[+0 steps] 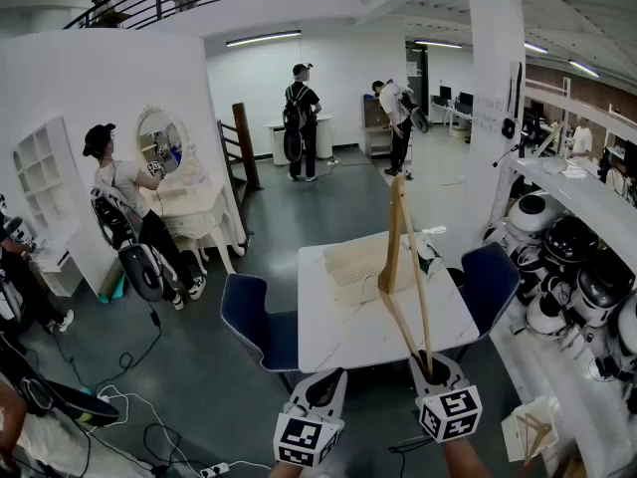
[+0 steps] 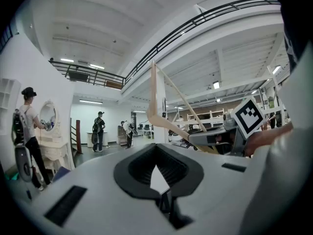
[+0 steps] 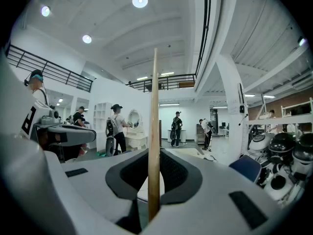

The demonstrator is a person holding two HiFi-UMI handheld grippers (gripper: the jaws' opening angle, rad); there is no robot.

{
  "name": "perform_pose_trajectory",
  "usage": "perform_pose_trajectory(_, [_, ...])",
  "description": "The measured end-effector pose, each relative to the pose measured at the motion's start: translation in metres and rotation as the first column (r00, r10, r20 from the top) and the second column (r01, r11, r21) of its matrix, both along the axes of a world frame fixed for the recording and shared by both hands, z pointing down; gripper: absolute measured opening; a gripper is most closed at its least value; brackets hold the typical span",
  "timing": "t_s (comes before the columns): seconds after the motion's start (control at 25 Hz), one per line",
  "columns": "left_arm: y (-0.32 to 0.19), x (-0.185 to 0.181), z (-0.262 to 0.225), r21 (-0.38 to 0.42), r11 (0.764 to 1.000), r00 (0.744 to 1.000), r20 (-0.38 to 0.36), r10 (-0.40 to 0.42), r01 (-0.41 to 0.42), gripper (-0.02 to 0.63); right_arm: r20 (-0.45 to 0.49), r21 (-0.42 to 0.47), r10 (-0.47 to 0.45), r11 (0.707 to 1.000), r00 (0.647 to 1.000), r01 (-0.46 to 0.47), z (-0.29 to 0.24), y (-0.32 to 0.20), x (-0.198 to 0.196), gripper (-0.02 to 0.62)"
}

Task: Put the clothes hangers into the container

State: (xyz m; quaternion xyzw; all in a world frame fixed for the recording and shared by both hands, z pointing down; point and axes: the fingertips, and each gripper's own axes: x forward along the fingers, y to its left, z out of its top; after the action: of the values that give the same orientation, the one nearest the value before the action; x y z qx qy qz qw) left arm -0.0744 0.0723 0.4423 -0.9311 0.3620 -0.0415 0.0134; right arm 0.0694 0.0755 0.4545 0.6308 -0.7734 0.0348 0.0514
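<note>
Head view: wooden hanger (image 1: 398, 257) is clamped at one end by the right gripper (image 1: 434, 368) and stands up and away from it, top end tilted slightly left. It's in the air, over the near-right part of the white table (image 1: 343, 342), not in the container. Right gripper view confirms it: jaws narrow, closed on the hanger's bar, which runs straight up the middle of the frame. Left gripper (image 1: 328, 381) is just beside the right one, level, jaw tips together with nothing between them; its own view shows the hanger off to its right. Container is a cream slatted basket (image 1: 343, 267) at the far-middle of the table, behind the hanger's upper part from this angle. Blue chairs sit left (image 1: 254, 317) and right (image 1: 493, 277) of the table. Shelf of round kitchen appliances (image 1: 577, 262) runs along the right wall. People stand in the background.
</note>
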Motion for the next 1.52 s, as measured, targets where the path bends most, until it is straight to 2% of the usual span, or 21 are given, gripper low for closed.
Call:
perform_pose_trajectory(0.36, [0.001, 0.004, -0.001, -0.002, 1.000, 1.000, 0.006, -0.007, 0.007, 0.003, 0.038, -0.002, -0.010, 1.000, 0.999, 0.010, -0.001, 0.002, 0.005, 0.063])
perform_pose_trajectory(0.88, [0.008, 0.027, 0.001, -0.005, 1.000, 1.000, -0.006, -0.023, 0.023, 0.003, 0.019, 0.008, -0.028, 1.000, 0.999, 0.028, 0.000, 0.005, 0.023, 0.063])
perform_pose_trajectory(1.32, [0.030, 0.069, 0.013, -0.011, 1.000, 1.000, 0.003, -0.013, 0.013, 0.003, 0.024, 0.011, -0.044, 0.999, 0.999, 0.044, 0.008, 0.023, 0.052, 0.063])
perform_pose_trajectory(1.52, [0.032, 0.076, 0.010, -0.006, 1.000, 1.000, 0.001, -0.017, 0.017, 0.003, 0.031, 0.015, -0.042, 0.999, 0.999, 0.041, 0.008, 0.023, 0.064, 0.063])
